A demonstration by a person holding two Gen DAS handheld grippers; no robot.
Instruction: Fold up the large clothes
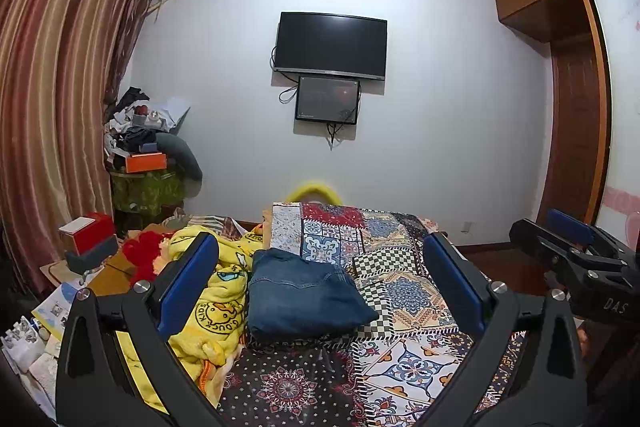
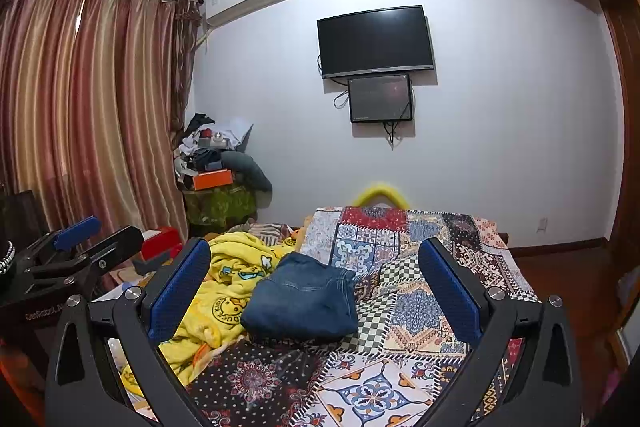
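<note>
So the jeans [image 1: 304, 297] were sitting in a compact folded bundle on the patchwork bedspread [image 1: 404, 291], toward the left side of the bed and right up against the crumpled yellow duck blanket [image 1: 216, 291]. I had both grippers held up off the bed, neither one touching any cloth. The left gripper [image 1: 320, 283] had its jaws spread wide with nothing in them, and so did the right gripper [image 2: 316, 283]. I'd guess that fold was basically done, and hanging back like that kept the bundle from getting messed up.
</note>
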